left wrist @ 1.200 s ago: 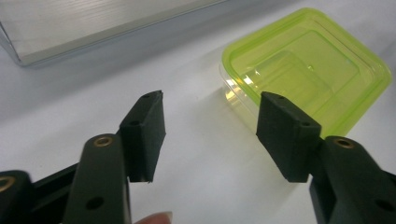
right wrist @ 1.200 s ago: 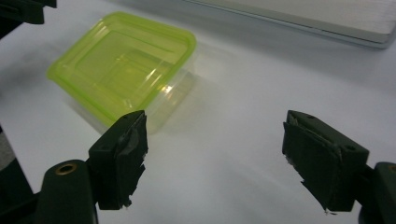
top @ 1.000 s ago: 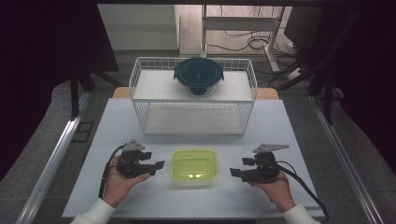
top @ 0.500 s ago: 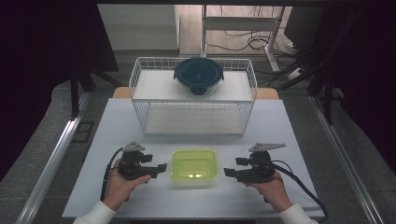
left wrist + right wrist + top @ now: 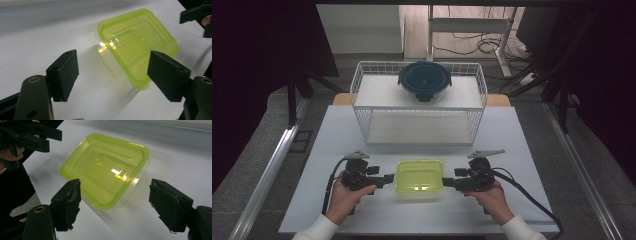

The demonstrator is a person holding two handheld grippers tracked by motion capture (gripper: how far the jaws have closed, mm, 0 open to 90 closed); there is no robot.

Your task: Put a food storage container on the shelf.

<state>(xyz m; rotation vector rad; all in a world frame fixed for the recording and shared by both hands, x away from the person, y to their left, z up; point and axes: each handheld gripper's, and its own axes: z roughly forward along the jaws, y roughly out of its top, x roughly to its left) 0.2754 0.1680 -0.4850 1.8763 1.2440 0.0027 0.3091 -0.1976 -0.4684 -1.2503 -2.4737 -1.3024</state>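
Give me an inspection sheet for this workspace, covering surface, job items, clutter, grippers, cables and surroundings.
Surface: white table, bare around the work.
Job's things: clear container with yellow-green lid, lid on, lying flat near the front edge.
Clutter: white wire basket behind it; round dark-lidded container on top of the basket.
Grippers: left gripper and right gripper open, one at each end of the container, not clamping it.
Cables: one trails from each gripper; more on the floor behind.
Surroundings: dark curtains, grey floor, metal rails at the sides.

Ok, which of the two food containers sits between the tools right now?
The rectangular one with the yellow-green lid, on the white table. The round dark-blue-lidded container sits far off on the wire rack.
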